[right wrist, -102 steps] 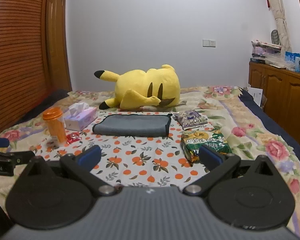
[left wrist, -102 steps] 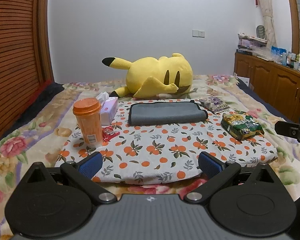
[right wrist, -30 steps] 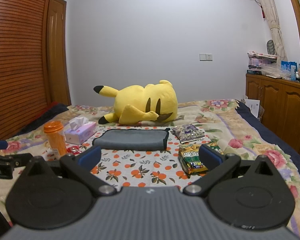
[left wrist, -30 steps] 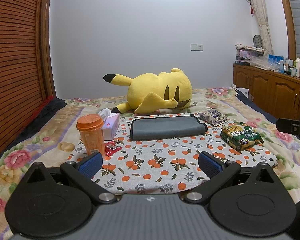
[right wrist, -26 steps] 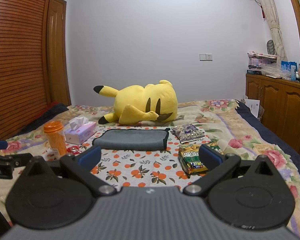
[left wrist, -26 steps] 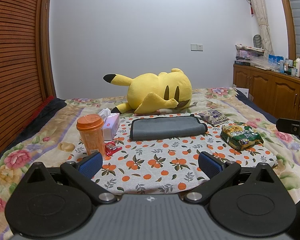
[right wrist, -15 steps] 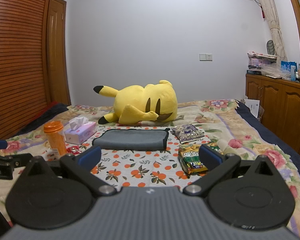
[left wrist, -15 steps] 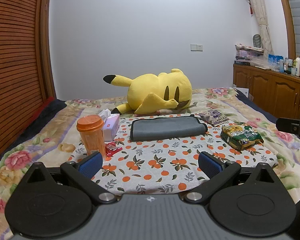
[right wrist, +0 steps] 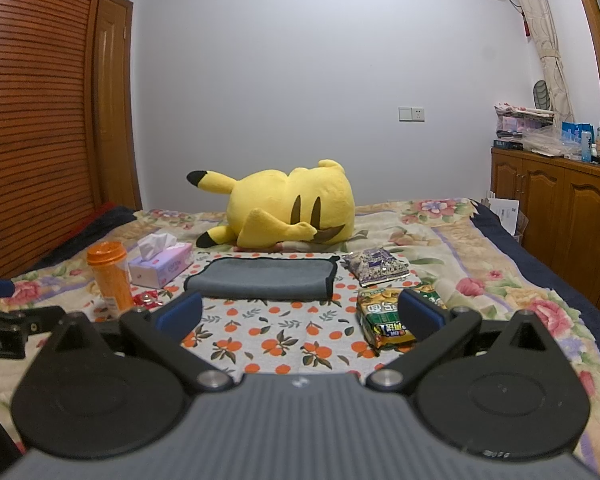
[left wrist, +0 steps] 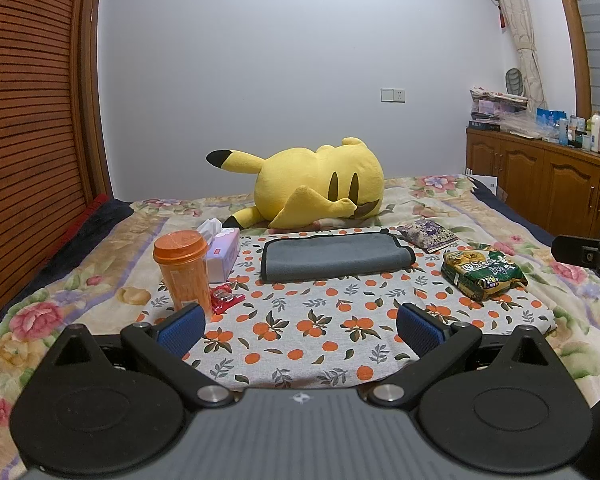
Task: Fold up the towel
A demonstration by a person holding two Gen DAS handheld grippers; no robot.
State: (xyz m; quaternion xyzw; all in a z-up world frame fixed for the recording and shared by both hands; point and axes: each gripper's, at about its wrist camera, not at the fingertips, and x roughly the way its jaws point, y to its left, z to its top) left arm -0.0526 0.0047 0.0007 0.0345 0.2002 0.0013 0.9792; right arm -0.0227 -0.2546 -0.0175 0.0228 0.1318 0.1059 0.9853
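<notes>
At the bottom of the left wrist view, the left gripper [left wrist: 298,326] has its two blue pads far apart, with nothing between them. At the bottom of the right wrist view, the right gripper [right wrist: 300,316] is wide open too, and holds nothing. Both point flat across the bed, low and level, well apart from the towel.

Under them lies a cloth with oranges [left wrist: 332,320] printed on it. At the left of the frame stand an orange cup [left wrist: 182,268] and a tissue box [left wrist: 224,254] just behind it. At the right lies a green snack bag [left wrist: 482,276].

In the middle of the frame, past the open pads, the grey towel [left wrist: 336,258] lies flat on the far part of the cloth. It already looks folded over, with a dark edge around it. It is likely soft, light and floppy, so it will sag when lifted. The two near corners look like the best places to pinch.

Behind it, a yellow plush toy [left wrist: 320,188] lies on its side.
</notes>
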